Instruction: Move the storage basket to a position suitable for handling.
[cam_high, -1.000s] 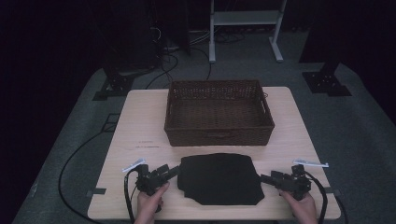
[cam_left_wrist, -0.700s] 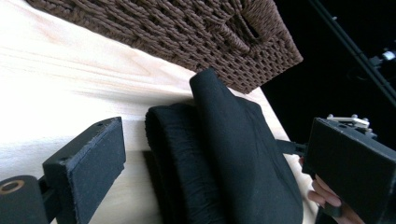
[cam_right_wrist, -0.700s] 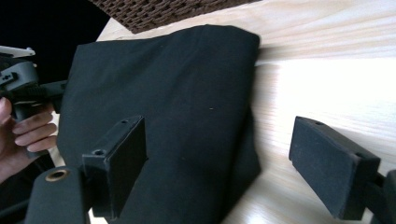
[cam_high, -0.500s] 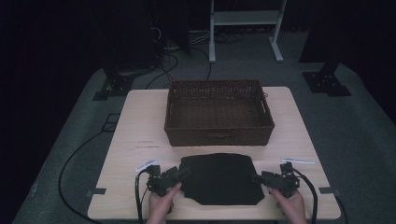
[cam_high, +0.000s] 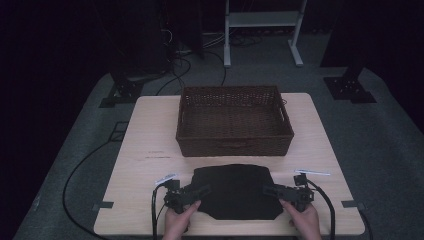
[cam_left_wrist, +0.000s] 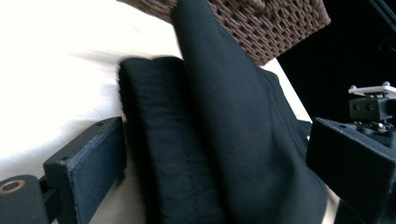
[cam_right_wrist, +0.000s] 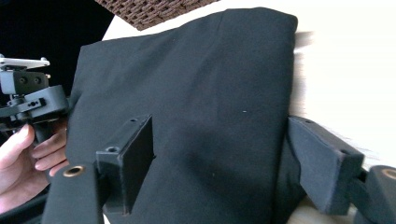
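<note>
Two grippers, one black cloth (cam_high: 233, 191), one basket (cam_high: 233, 120).

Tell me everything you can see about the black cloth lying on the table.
The black cloth is a plain, matte, woven-looking fabric, folded into a flat, roughly rectangular pad with rounded corners. It lies on the near part of the light wooden table, just in front of the brown wicker basket. In the left gripper view its edge shows thick stacked folds, one layer raised. The left tool and right tool straddle its opposite side edges with jaws open; the right jaws have just been closing.
</note>
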